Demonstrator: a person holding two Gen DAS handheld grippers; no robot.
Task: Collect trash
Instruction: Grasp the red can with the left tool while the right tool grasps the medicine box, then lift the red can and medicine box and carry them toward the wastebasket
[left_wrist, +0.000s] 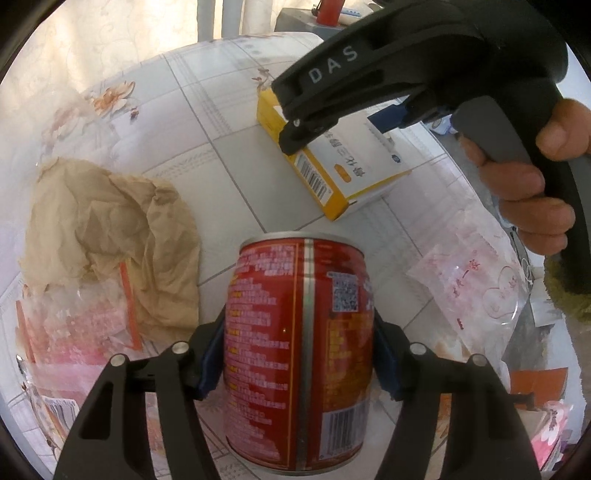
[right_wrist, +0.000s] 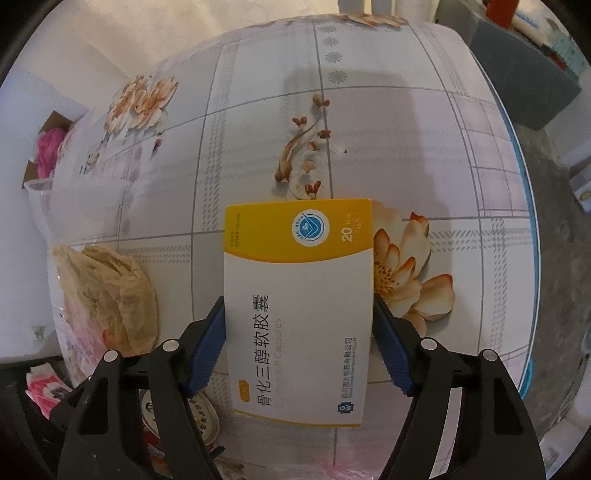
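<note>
Only on the left wrist view: a hand.

We see a red can standing upright on the table, small print and a barcode on its side, blue pads pressed to both flanks. Beyond it lies a yellow-and-white box, flat, printed face up, one end flap open in the left view, pads tight against its long edges. Left of the can a crumpled brown paper lies by a clear pink-printed wrapper. Right of it lies a clear bag with pink lettering
</note>
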